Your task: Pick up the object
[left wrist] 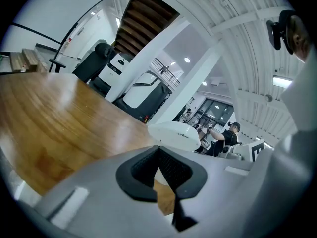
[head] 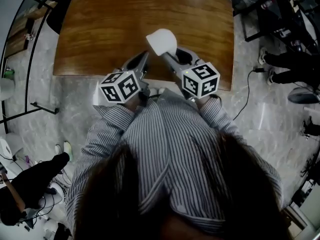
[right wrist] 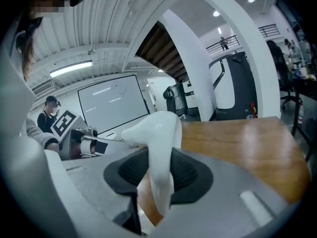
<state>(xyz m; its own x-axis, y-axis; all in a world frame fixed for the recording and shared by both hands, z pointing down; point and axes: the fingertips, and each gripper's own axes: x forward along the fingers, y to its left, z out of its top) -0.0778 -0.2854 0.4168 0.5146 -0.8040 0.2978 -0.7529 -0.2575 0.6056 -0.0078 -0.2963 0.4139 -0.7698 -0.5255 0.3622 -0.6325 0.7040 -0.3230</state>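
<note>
A smooth white curved object (head: 161, 41) hangs above the near part of the brown wooden table (head: 125, 24). My right gripper (head: 169, 55) is shut on it, and in the right gripper view the black pads (right wrist: 190, 175) press on both sides of the white object (right wrist: 159, 148). Just to its left, my left gripper (head: 144, 60) is over the table's front edge. In the left gripper view its jaws (left wrist: 159, 170) meet with nothing between them, and the white object (left wrist: 176, 135) shows just beyond them.
The table's front edge (head: 90, 75) is right below both grippers. A black chair (head: 55, 14) stands at the table's far left corner. Cables and someone's shoes (head: 280, 69) lie on the floor at right. A person in black (head: 30, 189) is at lower left.
</note>
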